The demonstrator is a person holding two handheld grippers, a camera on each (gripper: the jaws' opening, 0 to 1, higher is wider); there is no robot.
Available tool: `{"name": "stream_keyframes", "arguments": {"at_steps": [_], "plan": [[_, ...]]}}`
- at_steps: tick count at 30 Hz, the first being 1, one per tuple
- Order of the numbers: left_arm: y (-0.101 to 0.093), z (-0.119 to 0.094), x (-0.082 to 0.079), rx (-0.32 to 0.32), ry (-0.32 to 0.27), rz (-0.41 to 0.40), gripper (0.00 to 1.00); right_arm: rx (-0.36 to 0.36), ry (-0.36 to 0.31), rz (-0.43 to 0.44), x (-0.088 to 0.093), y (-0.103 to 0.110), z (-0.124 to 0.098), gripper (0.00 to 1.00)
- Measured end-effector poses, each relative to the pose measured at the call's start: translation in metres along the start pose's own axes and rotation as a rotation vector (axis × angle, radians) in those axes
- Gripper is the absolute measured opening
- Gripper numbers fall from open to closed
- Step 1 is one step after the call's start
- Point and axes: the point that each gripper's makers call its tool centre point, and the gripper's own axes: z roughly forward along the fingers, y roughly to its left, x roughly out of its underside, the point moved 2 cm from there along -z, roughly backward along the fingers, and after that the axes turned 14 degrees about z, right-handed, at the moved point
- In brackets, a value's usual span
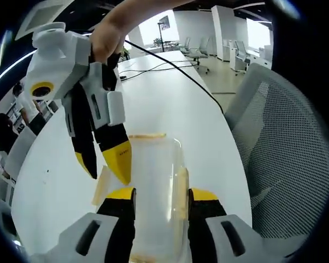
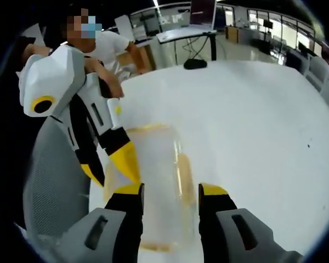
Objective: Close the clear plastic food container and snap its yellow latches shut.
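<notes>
Clear container [image 1: 153, 186] w/ yellow latches [image 1: 182, 189] flat on white table [image 1: 170, 104], lid on. Left gripper [image 1: 162, 196] jaws spread wide, straddling container. Right gripper [image 2: 170, 193] likewise wide, astride container from opposite end. Mesh chair [image 1: 285, 159] beside table.

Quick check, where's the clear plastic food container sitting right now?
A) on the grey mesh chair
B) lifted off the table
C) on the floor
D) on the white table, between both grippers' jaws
D: the clear plastic food container rests on the white table, with the left gripper and right gripper each straddling it.
</notes>
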Motion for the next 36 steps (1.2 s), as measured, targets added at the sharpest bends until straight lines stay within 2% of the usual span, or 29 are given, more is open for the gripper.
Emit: {"name": "stream_keyframes", "arguments": {"at_steps": [11,28,36], "plan": [[0.0,0.002,-0.001,0.008,0.004,0.025,0.3,-0.041,0.02,0.025,-0.003,0.001,0.009,0.36],[-0.001,0.003,-0.001,0.02,-0.001,0.033,0.3,-0.095,0.098,0.07,-0.002,0.001,0.015,0.35],[0.0,0.004,-0.001,0.045,0.023,0.021,0.27,-0.104,0.109,0.08,-0.004,0.002,0.019,0.35]]}}
